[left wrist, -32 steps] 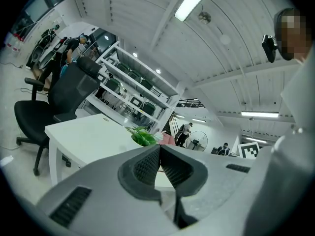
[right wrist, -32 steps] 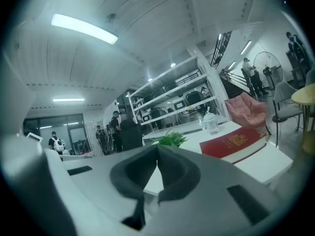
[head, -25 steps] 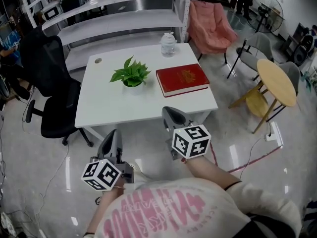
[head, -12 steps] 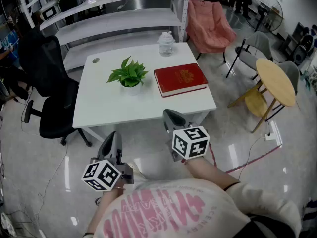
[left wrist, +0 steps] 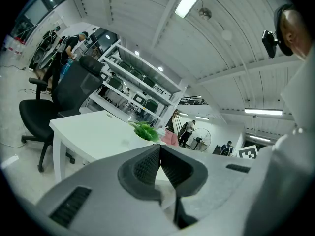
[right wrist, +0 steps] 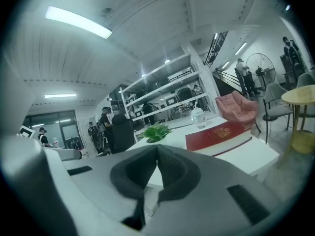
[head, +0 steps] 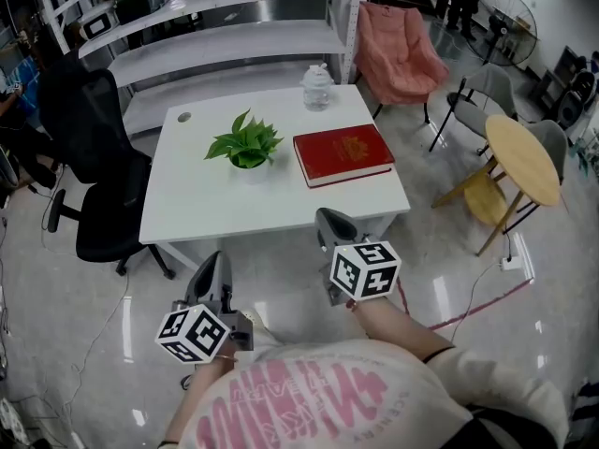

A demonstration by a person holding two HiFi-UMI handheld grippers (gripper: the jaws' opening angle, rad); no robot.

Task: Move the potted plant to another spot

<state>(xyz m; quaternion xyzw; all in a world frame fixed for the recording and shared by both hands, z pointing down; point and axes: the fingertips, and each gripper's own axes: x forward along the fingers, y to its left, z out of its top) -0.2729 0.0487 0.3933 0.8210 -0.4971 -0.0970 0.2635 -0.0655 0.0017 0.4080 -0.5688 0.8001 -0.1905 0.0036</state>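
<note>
A small potted plant (head: pixel 245 144) with green leaves in a white pot stands near the middle of the white table (head: pixel 197 204); it also shows in the left gripper view (left wrist: pixel 145 131) and the right gripper view (right wrist: pixel 156 131). My left gripper (head: pixel 211 267) hangs in front of the table's near edge, jaws shut with nothing between them. My right gripper (head: pixel 329 221) is at the near edge, right of the plant, also shut and empty. Both are well short of the plant.
A red book (head: pixel 343 152) lies right of the plant. A clear jar (head: pixel 317 86) stands at the table's far edge. A black office chair (head: pixel 89 148) is at the left, a pink chair (head: pixel 398 50) and a round wooden table (head: pixel 523 156) at the right, shelves (head: pixel 225 36) behind.
The right gripper has shifted slightly rightward and lower in the head view. The left gripper and the things on the table have not moved.
</note>
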